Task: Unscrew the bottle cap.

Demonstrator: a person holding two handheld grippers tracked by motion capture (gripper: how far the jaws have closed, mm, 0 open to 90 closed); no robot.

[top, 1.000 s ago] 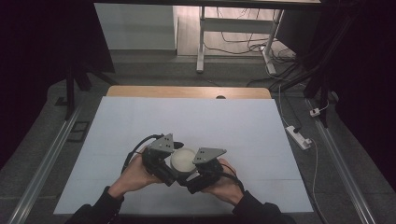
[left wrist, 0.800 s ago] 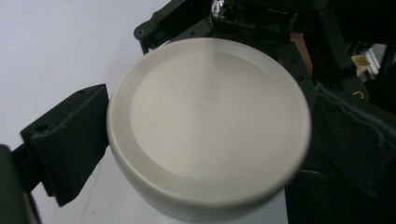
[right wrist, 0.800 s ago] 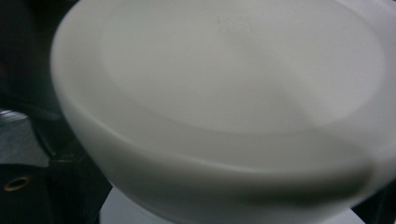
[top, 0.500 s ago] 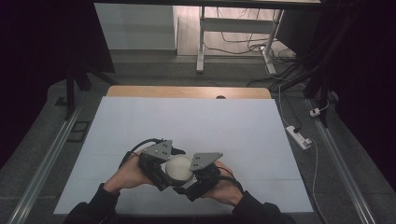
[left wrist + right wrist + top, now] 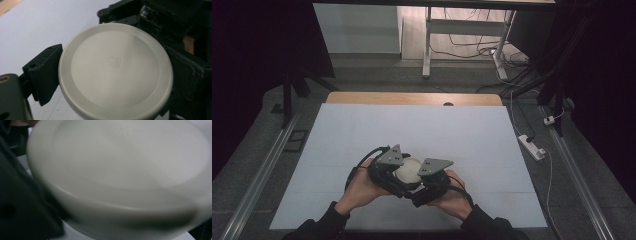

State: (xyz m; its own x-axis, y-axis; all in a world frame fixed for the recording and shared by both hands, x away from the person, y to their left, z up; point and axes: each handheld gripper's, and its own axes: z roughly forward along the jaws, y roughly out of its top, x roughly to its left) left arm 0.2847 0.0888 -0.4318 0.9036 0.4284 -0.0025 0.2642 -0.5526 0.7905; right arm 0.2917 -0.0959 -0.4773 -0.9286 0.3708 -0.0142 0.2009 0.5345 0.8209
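White round lid point(image 5: 408, 170) clamped between left gripper point(image 5: 388, 170) and right gripper point(image 5: 429, 179), hands nearly touching.

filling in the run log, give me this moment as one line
object: white lid | left tool: jaws either side of lid rim | right tool: at lid, grip unclear | place: near edge of white table

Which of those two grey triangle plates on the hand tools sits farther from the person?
The left gripper's plate. It sits farther up the white table than the right gripper's plate, left of the round white lid.
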